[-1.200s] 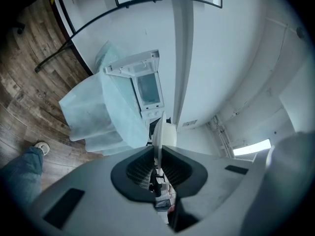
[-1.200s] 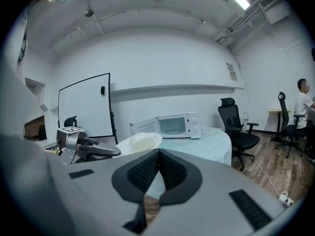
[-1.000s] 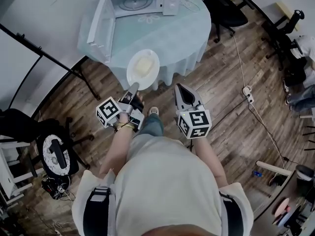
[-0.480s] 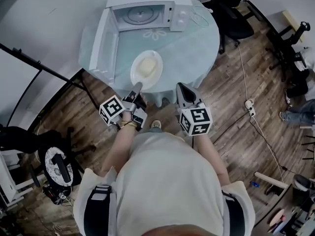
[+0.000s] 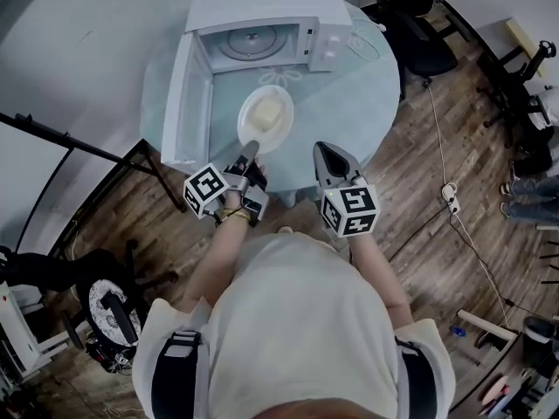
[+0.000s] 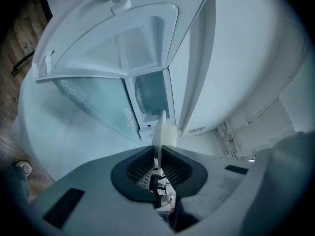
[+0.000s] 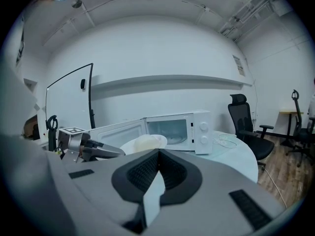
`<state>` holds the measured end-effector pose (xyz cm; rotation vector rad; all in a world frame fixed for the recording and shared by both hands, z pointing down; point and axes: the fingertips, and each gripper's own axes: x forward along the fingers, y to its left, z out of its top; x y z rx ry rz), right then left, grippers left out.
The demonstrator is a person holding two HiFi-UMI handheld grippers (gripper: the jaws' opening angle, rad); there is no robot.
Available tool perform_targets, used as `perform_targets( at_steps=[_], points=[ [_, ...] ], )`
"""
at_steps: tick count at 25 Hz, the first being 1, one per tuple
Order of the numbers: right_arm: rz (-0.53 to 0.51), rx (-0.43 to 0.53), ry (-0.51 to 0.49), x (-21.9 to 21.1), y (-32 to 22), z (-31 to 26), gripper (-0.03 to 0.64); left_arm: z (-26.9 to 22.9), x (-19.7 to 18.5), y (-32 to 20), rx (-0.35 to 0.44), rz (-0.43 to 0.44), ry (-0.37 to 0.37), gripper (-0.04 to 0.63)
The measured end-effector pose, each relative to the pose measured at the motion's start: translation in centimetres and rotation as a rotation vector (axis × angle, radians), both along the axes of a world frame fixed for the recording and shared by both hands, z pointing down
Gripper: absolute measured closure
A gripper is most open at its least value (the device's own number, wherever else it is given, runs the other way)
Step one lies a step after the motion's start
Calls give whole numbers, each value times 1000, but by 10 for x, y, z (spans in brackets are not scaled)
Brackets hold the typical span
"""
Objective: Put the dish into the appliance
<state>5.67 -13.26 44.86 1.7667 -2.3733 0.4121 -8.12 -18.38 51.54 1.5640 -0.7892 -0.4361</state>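
Observation:
A white dish (image 5: 266,116) with a pale lump of food on it hangs level over the round table, just in front of the white microwave (image 5: 262,20). The microwave's door (image 5: 179,103) stands swung open to the left, and the glass turntable (image 5: 249,44) shows inside. My left gripper (image 5: 251,147) is shut on the dish's near rim. In the left gripper view the dish (image 6: 158,130) is edge-on between the pads, pointing at the open cavity (image 6: 150,91). My right gripper (image 5: 321,149) hangs beside it to the right, shut and empty, and its view shows the dish (image 7: 145,142) before the microwave (image 7: 179,130).
The table (image 5: 367,103) wears a pale blue cloth, and a clear round lid (image 5: 367,42) lies right of the microwave. A black office chair (image 5: 415,16) stands at the back right. A dark stand (image 5: 79,142) slants at the left. Cables and a power strip (image 5: 452,195) lie on the wood floor.
The person has stepped toward the table. The dish in the left gripper moved forward from the table's near edge to just before the open microwave. The right gripper came along, still shut.

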Motion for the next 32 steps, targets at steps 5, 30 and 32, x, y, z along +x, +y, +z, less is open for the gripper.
perform_targets(
  at_steps=[5,30,32],
  points=[
    [-18,-7,6,-5,-18,2,612,6,7,-25,-7,-6,-4,558],
    [-232,-79,16,23,-162,31,612,53,25,-196,-69,-291,22,558],
    [-244,-98,9,26,-171,36,612,59,24,-209,-80,-318,25,558]
  ],
)
